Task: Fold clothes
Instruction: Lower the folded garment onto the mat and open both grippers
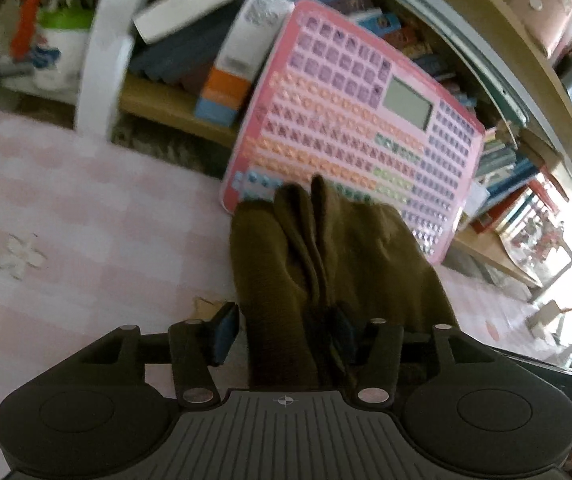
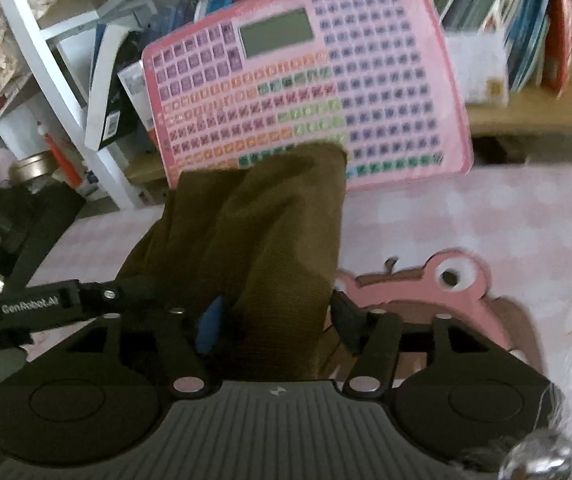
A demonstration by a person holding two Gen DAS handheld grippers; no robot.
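And there the olive-brown garment (image 1: 325,264) was, caught in the left tongs (image 1: 284,334): bunched folds ran between the two fingers, which looked only partly closed around the cloth, so a firm pinch could not be confirmed. Its long axis ran straight away from the camera, the far end rising in rumpled peaks toward the pink keyboard toy (image 1: 365,120). Off to the left lay a pink checked bedspread (image 1: 86,220) with a small white flower on it, and beyond that a white shelf post (image 1: 102,48) and a jumble of books. Over on the right side, same story: the right tongs (image 2: 276,322) had the garment (image 2: 246,240) passing between their fingers, blue pad on the left one, cloth filling the gap; again the length pointed forward and up, its top edge overlapping the toy (image 2: 325,80). The spread (image 2: 445,220) there showed a pink cartoon frog (image 2: 425,288), and bookshelves (image 2: 525,40) crowded behind.
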